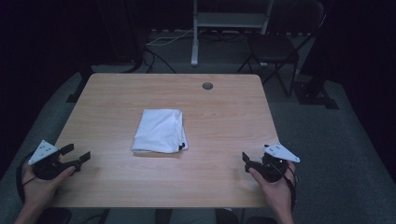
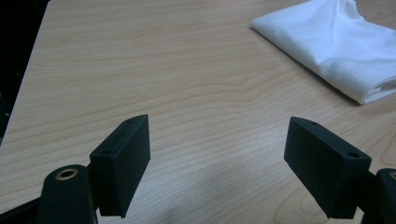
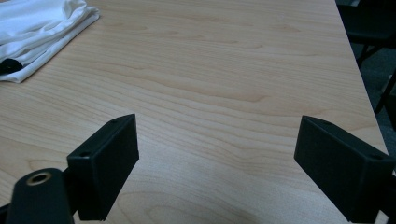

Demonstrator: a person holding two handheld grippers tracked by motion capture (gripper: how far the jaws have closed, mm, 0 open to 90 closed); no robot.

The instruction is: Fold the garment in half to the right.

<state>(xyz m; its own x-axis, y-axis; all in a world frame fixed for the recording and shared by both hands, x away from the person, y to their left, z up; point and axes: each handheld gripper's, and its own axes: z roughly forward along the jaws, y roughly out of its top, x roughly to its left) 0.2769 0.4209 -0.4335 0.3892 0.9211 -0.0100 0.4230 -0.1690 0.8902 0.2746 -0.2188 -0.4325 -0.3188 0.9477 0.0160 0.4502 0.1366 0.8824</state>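
High view, folded cloth (image 1: 159, 131) between gaping jaws

No writing, label, brand, number or sign is showing legibly on anything here. The folded white cloth (image 1: 159, 131) is showing a small black patch at its near right corner, too small to read. The wooden table (image 1: 219, 126) is bearing no markings.

The rectangular light-wood-grain table (image 1: 116, 93) carries one item: a folded white cloth garment (image 1: 160, 130), lying flat near the centre, with a small dark patch at its near right corner. A round grey cable grommet (image 1: 207, 86) is set into the tabletop near the far edge.
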